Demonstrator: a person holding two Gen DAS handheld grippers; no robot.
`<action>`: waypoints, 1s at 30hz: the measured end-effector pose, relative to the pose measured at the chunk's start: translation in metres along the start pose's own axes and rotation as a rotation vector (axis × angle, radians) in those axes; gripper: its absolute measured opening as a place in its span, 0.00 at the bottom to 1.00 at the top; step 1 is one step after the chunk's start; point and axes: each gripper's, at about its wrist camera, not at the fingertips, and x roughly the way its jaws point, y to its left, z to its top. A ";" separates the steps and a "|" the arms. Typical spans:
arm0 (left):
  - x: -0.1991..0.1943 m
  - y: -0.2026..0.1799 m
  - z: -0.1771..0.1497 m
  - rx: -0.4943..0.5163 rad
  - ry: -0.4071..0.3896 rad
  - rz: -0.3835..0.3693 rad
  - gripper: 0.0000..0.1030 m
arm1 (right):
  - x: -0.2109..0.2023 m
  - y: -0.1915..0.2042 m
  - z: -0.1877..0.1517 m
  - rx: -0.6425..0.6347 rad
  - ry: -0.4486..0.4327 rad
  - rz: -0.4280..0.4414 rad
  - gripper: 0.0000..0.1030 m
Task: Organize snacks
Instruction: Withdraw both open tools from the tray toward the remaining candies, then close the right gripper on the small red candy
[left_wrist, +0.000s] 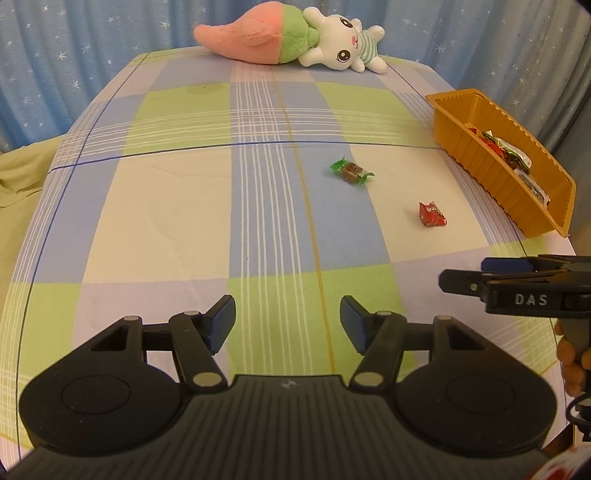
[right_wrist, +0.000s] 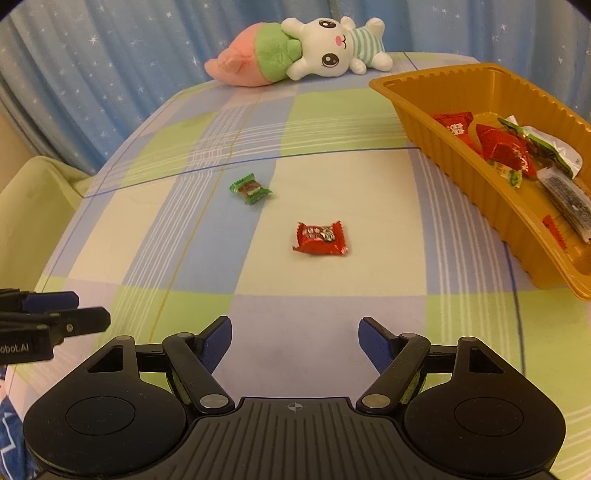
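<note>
Above checked sheet: L hand-held gripper & R hand-held gripper, both agape, angled down.

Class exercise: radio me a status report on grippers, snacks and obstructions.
Left hand-held gripper and right hand-held gripper open, empty. Green candy and red packet loose on cloth; orange tray part-filled. Path unobstructed.

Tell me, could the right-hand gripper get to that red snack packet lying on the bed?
Probably yes. The right gripper is open and empty, and the red packet lies flat ahead of it on bare bedsheet, apart from the green candy and orange tray.
</note>
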 end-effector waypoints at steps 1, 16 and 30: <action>0.002 0.001 0.002 0.002 0.000 -0.003 0.58 | 0.003 0.001 0.002 -0.001 -0.006 -0.003 0.74; 0.026 0.005 0.027 0.006 0.006 -0.032 0.58 | 0.043 0.003 0.038 0.031 -0.044 -0.045 0.48; 0.058 -0.013 0.060 0.032 0.007 -0.093 0.58 | 0.058 0.006 0.052 -0.090 -0.068 -0.129 0.22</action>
